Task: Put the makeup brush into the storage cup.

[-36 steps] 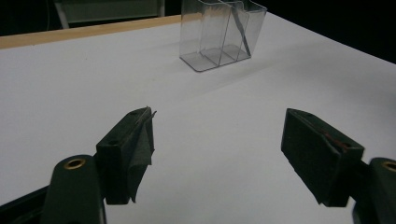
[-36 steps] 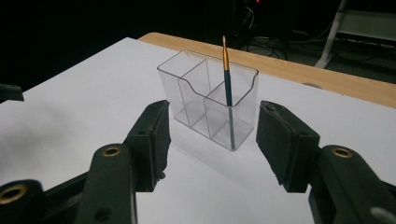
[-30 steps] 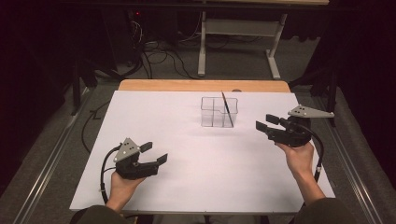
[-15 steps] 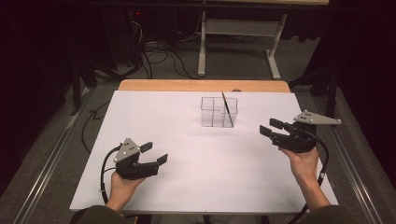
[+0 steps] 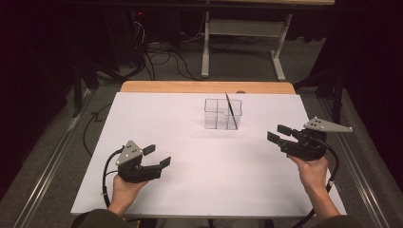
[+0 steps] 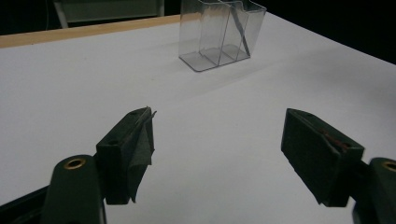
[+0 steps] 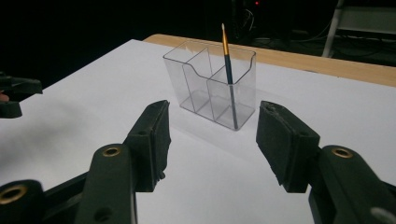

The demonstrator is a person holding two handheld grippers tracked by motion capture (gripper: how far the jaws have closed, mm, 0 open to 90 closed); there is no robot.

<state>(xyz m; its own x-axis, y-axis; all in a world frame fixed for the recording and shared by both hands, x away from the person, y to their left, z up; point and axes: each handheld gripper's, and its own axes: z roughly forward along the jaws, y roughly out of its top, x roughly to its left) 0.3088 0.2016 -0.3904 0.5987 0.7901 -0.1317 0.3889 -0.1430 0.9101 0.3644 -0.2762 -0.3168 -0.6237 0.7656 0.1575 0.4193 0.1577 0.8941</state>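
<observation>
Both tongs stand wide apart and hold nothing: the left tongs [image 5: 158, 156] rest low on the white worktop [image 5: 204, 190] near the person's edge, and the right tongs [image 5: 279, 133] hover just above it, their jaws pointing at the clear organiser [image 5: 222, 114]. That organiser sits ahead of both tongs, nearer to the right pair and well apart from the left, with the brush [image 7: 227, 60] standing tilted in the compartment on the right pair's side, its tip leaning over the rim. The step in hand looks like a reach for the brush with the right tongs. To do it well, I would bring them in level and high, above the organiser's rim, and close on the bare handle where it clears the wall, so the jaws never knock the light plastic. Lift along the brush's own lean rather than straight up, or the organiser may tip. The left tongs could come forward to steady the organiser's near wall. Count: one organiser, with three compartments as far as I can tell; one brush; two tongs.
</observation>
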